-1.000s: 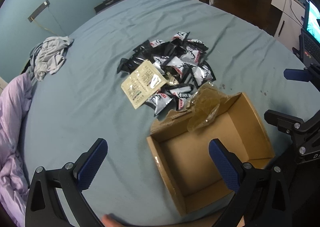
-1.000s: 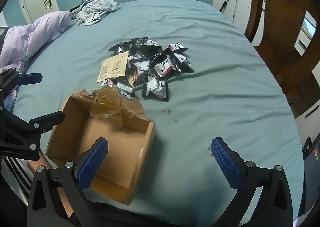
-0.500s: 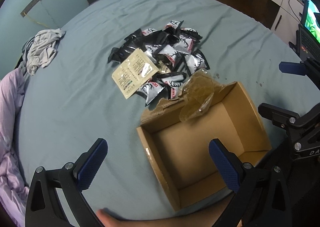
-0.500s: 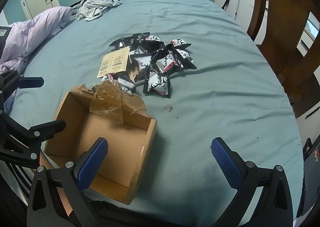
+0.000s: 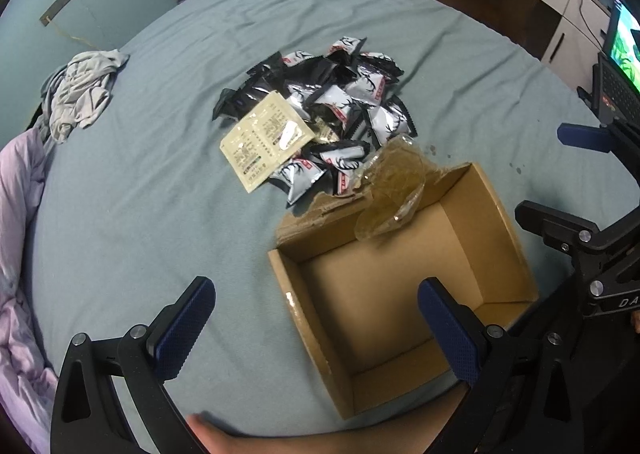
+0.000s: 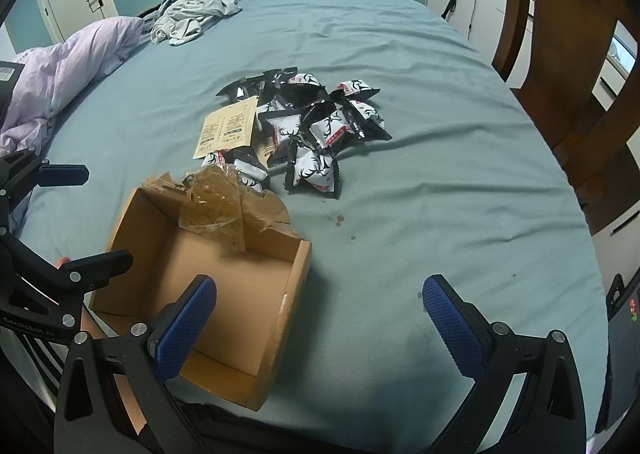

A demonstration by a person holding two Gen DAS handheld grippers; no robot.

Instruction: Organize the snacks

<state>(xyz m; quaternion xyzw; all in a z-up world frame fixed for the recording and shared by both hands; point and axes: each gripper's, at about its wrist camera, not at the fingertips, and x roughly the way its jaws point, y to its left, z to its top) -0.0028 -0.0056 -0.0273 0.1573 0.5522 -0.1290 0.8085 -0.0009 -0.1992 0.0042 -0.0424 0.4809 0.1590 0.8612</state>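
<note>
A pile of black-and-white snack packets [image 5: 340,110] [image 6: 316,122] lies on the teal bedsheet, with a flat beige packet [image 5: 266,138] [image 6: 228,126] on its left side. An open, empty cardboard box [image 5: 400,294] [image 6: 200,254] with a torn flap and crumpled tape stands in front of the pile. My left gripper [image 5: 316,330] is open and empty, above the box's left wall. My right gripper [image 6: 320,322] is open and empty, above the box's right wall and the sheet beside it.
A grey garment [image 5: 80,94] [image 6: 192,14] and a lilac duvet [image 5: 16,234] [image 6: 68,66] lie at the far left. A wooden chair [image 6: 568,54] stands right of the bed. A laptop [image 5: 624,66] sits at the right. My bare forearm [image 5: 320,438] crosses the front edge.
Both views have shifted slightly; the pile and box sit a little lower in the left wrist view than half a second ago. Both grippers stay open and empty.
</note>
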